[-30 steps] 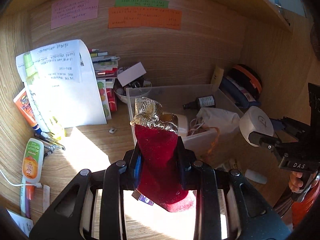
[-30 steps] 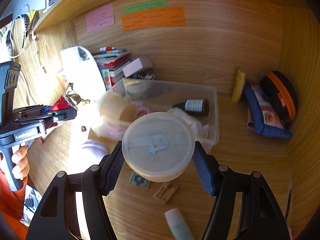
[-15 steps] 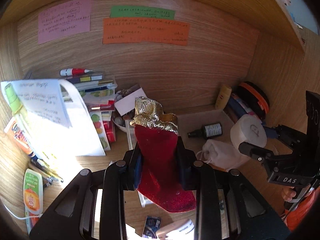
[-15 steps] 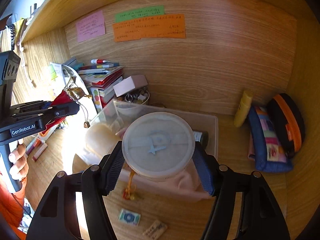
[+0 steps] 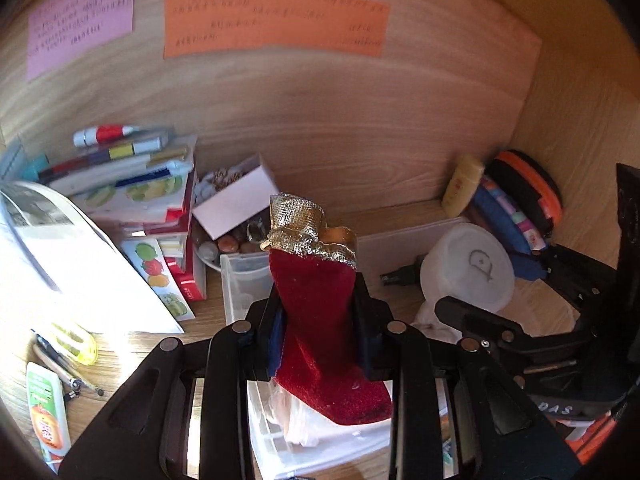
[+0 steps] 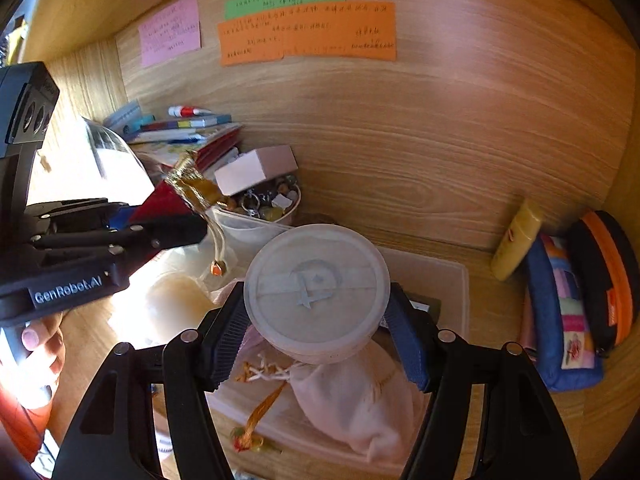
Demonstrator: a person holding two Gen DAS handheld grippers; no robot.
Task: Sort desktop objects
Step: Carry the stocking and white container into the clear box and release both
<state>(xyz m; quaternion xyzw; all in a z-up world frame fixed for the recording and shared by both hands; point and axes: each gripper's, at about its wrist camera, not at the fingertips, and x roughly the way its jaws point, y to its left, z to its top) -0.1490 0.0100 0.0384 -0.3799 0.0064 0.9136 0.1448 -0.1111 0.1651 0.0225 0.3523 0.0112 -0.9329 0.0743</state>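
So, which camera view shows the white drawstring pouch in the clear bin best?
The right wrist view: the white drawstring pouch lies nearly whole below the round container. The left wrist view shows only a small white part behind the gripper fingers.

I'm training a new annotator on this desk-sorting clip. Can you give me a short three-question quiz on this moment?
1. True or false: the left tool is shut on a red stocking.
2. What does the right tool hold? A) a yellow tube B) a round white tub C) a pink box
3. Which object lies in the clear bin just below the tub?

Key:
1. True; its pads clamp the stocking's middle, gold cuff up.
2. B; the yellow tube leans on the back wall and the pink box sits by the books.
3. A white drawstring pouch.
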